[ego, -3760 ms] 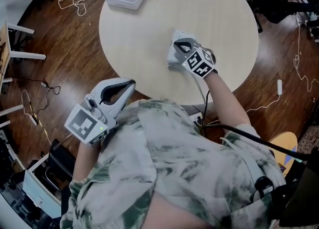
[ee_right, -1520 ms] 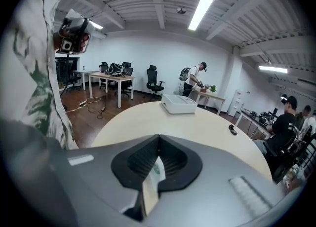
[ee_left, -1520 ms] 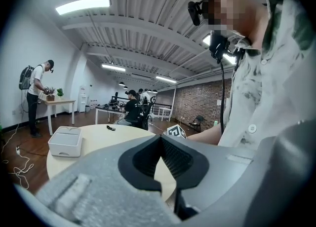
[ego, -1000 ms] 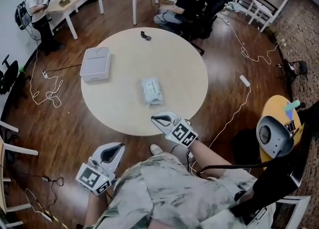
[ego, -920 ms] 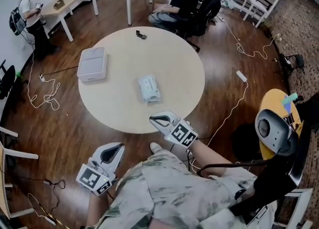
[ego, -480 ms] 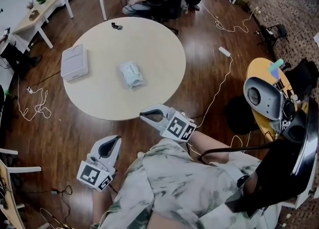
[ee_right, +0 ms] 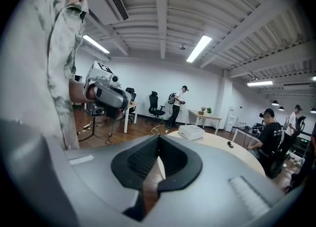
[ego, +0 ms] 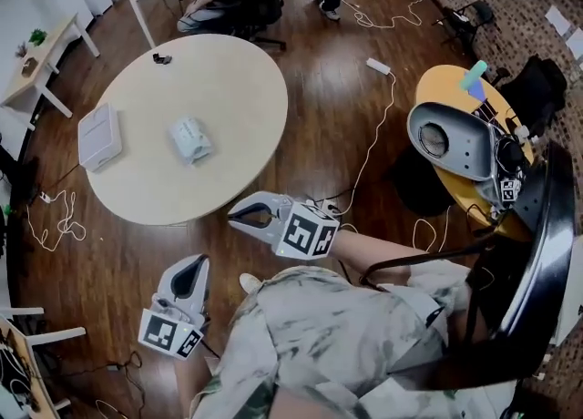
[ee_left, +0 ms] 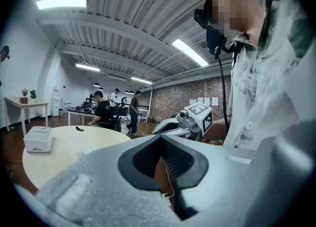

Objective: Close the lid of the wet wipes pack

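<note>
Pale wipes pack (ego: 189,139) is left lying alone on the round table (ego: 214,80), well apart from the right gripper (ego: 234,217) and left gripper (ego: 197,265), both now drawn back with jaws shut on nothing, so the lid-closing is judged finished.

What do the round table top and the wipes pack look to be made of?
Table top: probably pale laminate or wood veneer; matte, even beige, no grain visible. Wet wipes pack: likely soft plastic film; whitish, pillowy shape, too small to be sure.
</note>
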### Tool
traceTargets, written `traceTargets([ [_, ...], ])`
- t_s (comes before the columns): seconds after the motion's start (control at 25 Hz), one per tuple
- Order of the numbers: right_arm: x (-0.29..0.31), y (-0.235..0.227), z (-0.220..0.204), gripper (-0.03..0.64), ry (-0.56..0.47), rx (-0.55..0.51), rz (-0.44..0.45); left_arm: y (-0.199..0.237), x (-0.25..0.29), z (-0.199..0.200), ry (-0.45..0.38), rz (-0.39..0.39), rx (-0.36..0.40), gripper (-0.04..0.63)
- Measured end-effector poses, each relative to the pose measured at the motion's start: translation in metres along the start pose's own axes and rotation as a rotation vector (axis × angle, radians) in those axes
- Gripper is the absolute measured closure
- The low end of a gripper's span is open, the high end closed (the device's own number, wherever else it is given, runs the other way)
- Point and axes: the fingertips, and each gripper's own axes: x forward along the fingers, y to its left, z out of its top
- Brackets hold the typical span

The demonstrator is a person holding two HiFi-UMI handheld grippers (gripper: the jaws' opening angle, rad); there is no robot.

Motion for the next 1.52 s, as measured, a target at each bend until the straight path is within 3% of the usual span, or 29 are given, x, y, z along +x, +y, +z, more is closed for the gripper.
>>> traceTargets([
  [0.44,-0.100,0.049,-0.023,0.614,-0.042,0.022,0.051,-0.112,0.023,-0.019,0.052,0.061,-0.050,0.595],
  [0.8,-0.136,0.099,-0.018,0.614,-0.049,0.038,0.027,-0.168,0.008,-0.023,0.051,0.006,-0.033,0.595],
  [1.52,-0.123,0.254,0.067,0.614,-0.092,-0.021,-0.084,-0.222,-0.166,-0.050,-0.012,-0.067,-0.003,0.595],
])
